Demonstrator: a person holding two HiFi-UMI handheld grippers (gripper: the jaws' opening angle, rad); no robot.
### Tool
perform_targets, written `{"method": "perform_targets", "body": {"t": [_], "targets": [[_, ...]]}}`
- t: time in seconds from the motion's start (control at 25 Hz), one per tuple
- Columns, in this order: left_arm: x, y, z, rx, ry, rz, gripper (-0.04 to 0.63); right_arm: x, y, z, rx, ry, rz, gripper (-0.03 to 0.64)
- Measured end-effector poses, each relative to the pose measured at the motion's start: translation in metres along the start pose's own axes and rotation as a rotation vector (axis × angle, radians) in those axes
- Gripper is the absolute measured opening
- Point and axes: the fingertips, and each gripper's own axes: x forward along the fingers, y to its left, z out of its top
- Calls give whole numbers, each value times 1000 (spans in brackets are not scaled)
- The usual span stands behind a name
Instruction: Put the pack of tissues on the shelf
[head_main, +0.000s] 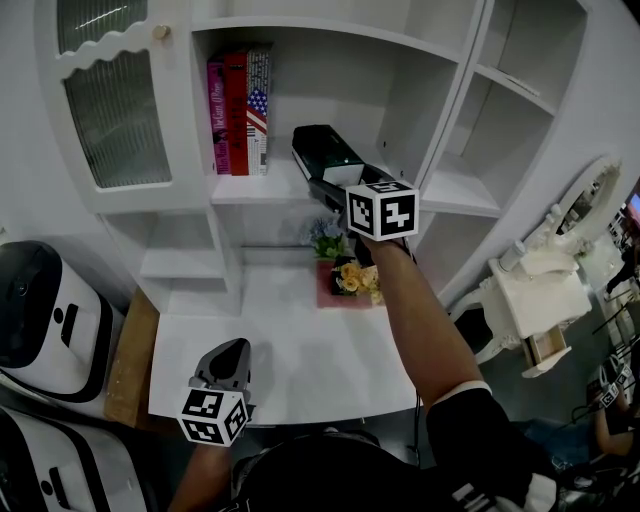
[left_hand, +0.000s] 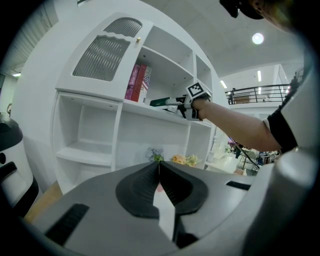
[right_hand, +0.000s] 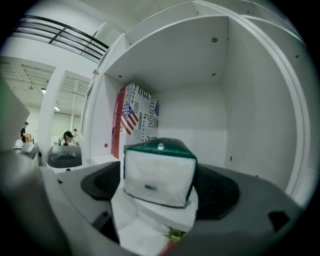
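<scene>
My right gripper (head_main: 335, 190) clamps the green-topped pack of tissues (right_hand: 159, 172) at the upper-centre shelf (head_main: 250, 188) beside the books (head_main: 240, 115); I'd set it flat before releasing, while my left gripper (left_hand: 159, 170) idles closed and empty.

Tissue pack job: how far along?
Done: the green-topped white tissue pack is up inside the white shelf compartment, beside the red and patterned books. In hand: the right gripper is clamped on it. Left: set it down, release. The left gripper is shut, empty.

White shelf unit (head_main: 455, 195) beside ornate chair (head_main: 535, 290)
</scene>
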Motion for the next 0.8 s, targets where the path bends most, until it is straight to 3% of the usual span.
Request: {"method": "perform_targets", "body": {"t": [0.52,0.8], "targets": [[-5,-13,-5,13,12,-41,15,-31,5,-1,-46,-35,-27,439],[-3,-22,-5,29,16,-67,15,-56,17,-2,-30,-87,3,438]]}}
